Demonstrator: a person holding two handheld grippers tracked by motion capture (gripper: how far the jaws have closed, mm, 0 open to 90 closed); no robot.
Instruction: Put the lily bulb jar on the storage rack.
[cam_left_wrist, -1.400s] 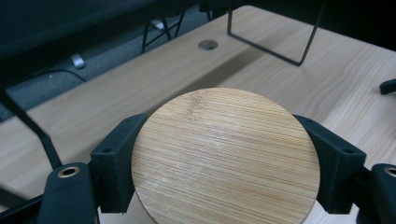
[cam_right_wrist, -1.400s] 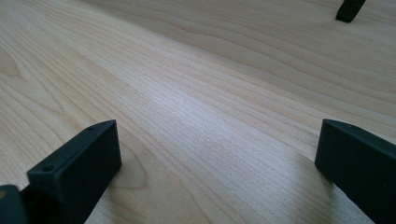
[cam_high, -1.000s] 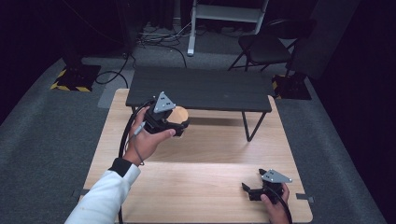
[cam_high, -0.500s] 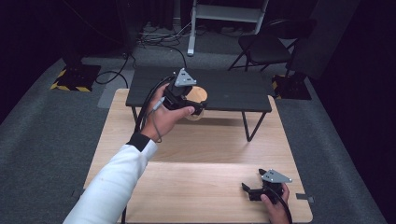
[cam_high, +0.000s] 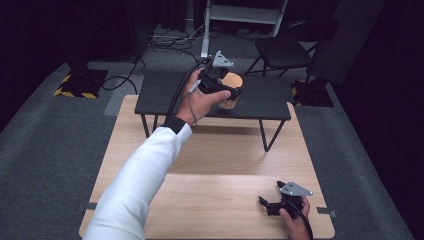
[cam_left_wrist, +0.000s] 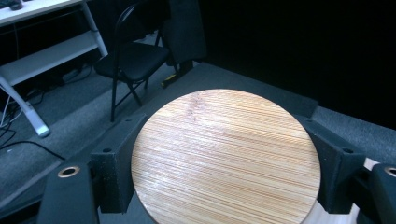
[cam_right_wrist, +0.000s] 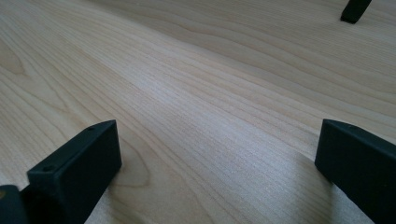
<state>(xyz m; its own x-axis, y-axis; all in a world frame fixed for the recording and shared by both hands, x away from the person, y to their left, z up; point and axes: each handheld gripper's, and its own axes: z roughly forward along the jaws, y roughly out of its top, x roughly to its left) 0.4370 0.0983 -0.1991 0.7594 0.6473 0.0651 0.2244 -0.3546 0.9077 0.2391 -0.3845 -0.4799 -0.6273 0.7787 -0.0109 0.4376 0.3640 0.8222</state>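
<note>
From the high view, the left gripper (cam_high: 225, 90) reaches out over the low dark rectangular side table (cam_high: 165, 95) beyond the pale wooden tabletop (cam_high: 210, 160), pinching a round bamboo-grained wooden disc (cam_high: 231, 82) with something paler under it; the right gripper (cam_high: 276, 204) rests near the tabletop's near right corner, well apart.

In the left gripper view, the disc (cam_left_wrist: 226, 156) sits squarely between both black jaws, which press on its opposite edges; a black folding chair (cam_left_wrist: 133, 56) stands on the grey floor behind.

In the right gripper view, the jaws stand spread wide and empty over bare wood.

If the aim is setting it down there, I judge lowering level, releasing only once it rests, works best.
</note>
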